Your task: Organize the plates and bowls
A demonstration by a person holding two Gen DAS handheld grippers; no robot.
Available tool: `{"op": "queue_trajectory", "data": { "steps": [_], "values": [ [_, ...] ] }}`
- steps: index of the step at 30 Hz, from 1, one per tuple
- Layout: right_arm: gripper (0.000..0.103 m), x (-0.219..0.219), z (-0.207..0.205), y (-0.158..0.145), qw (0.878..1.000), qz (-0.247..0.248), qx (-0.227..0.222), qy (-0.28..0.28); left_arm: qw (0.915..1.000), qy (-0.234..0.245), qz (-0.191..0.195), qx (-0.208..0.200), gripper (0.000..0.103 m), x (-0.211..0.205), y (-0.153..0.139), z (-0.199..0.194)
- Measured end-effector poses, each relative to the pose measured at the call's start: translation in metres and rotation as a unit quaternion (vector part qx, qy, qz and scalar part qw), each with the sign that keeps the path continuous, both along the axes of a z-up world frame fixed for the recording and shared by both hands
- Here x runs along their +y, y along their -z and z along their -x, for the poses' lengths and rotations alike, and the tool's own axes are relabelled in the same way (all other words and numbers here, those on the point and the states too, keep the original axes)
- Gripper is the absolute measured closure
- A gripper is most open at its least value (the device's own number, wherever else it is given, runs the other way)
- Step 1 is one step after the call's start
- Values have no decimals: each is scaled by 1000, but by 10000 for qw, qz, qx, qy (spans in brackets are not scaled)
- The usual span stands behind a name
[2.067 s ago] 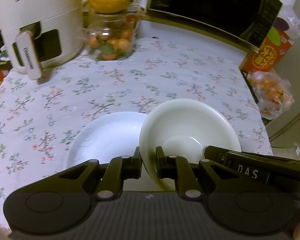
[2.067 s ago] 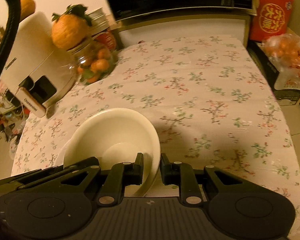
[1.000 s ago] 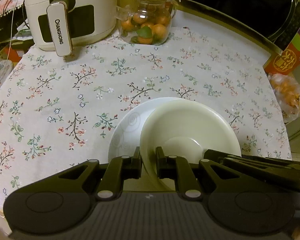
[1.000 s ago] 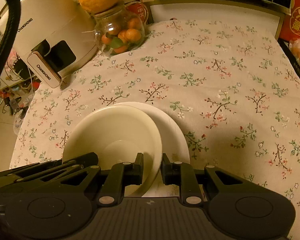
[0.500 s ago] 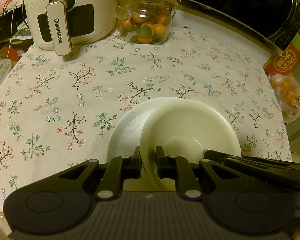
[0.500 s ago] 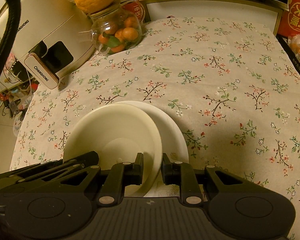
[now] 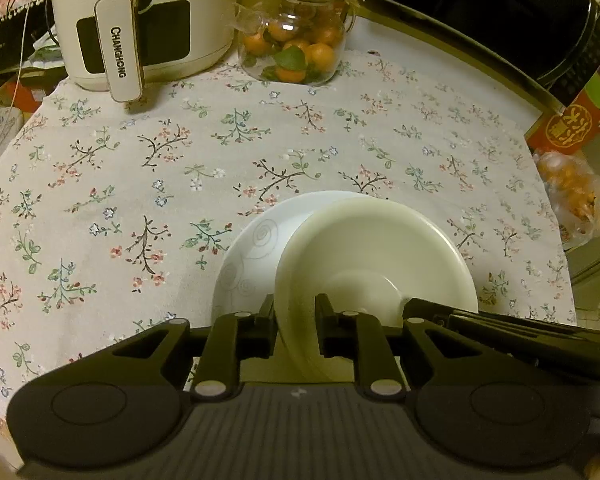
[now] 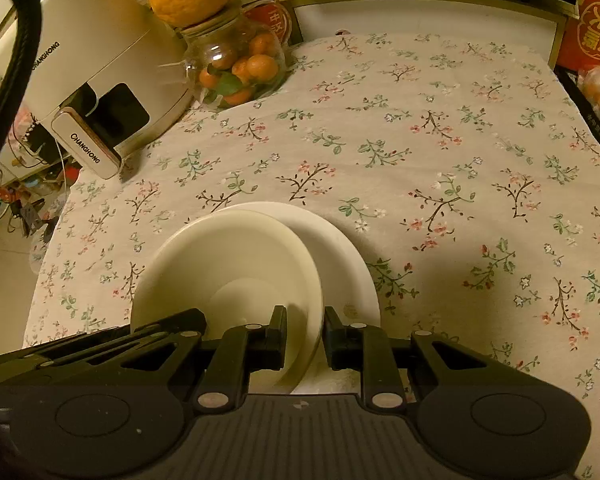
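A cream bowl (image 7: 380, 248) sits tilted over a white plate (image 7: 256, 248) with faint swirl marks, on the floral tablecloth. My left gripper (image 7: 296, 316) has the bowl's left rim between its fingers; its jaws are opening and the gap has widened around the rim. In the right wrist view the bowl (image 8: 228, 256) covers the left half of the plate (image 8: 340, 256). My right gripper (image 8: 305, 320) is shut on the bowl's right rim. Each gripper's black body shows in the other's view.
At the back of the table stand a white air fryer (image 7: 140, 20), a glass jar of oranges (image 7: 294, 52) and a black microwave (image 7: 480, 12). A red box (image 7: 576, 124) and a bag of oranges (image 7: 572, 200) lie past the right edge.
Two seconds ago the bowl was held beside the plate; it has since come over it. In the last half second the left fingers have spread slightly; neither hand has moved.
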State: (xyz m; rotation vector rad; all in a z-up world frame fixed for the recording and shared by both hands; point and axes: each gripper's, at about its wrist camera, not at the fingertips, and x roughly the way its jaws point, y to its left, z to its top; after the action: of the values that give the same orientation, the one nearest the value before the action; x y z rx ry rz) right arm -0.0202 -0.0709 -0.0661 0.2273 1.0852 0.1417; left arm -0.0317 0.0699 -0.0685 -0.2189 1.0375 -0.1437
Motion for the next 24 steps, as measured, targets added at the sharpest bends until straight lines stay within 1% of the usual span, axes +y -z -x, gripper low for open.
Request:
{"op": "queue_trajectory", "data": {
  "steps": [5,8,11,13,14,15,17,19,21,22,24],
  "values": [
    [80,0,1,-4,10000,-12,-90,-21,10000,-24,-19,-40,81,2,-2,0],
    [80,-2,2,-9,9998,-74,-172,-4,9999,-32,-56,-94,78,3,-6,1],
    [79,-4,5,-11,9997,-98,-225,10,9997,-44,-68,-232,77,6,-15,7],
    [79,-5,7,-13,9996,-118,-251,4,9993,-75,-105,-350,72,9,-22,15],
    [77,-4,9,-16,9995,-126,-283,-17,9992,-87,-106,-389,71,11,-25,20],
    [74,-3,12,-19,9994,-127,-331,-45,9990,-99,-89,-424,69,12,-28,25],
    [72,-2,22,-26,9987,-89,-491,-111,9983,-130,-155,-550,68,15,-34,39],
    [71,0,35,-32,9975,55,-700,-122,9968,-165,-291,-726,61,18,-41,53],
    [70,1,52,-37,9955,133,-930,-104,9954,-226,-344,-870,56,21,-47,68],
    [69,-1,63,-38,9949,91,-1004,-63,9949,-248,-361,-913,56,23,-49,71],
    [69,-4,78,-39,9948,-112,-1014,63,9939,-276,-405,-990,55,23,-54,82]
  ]
}}
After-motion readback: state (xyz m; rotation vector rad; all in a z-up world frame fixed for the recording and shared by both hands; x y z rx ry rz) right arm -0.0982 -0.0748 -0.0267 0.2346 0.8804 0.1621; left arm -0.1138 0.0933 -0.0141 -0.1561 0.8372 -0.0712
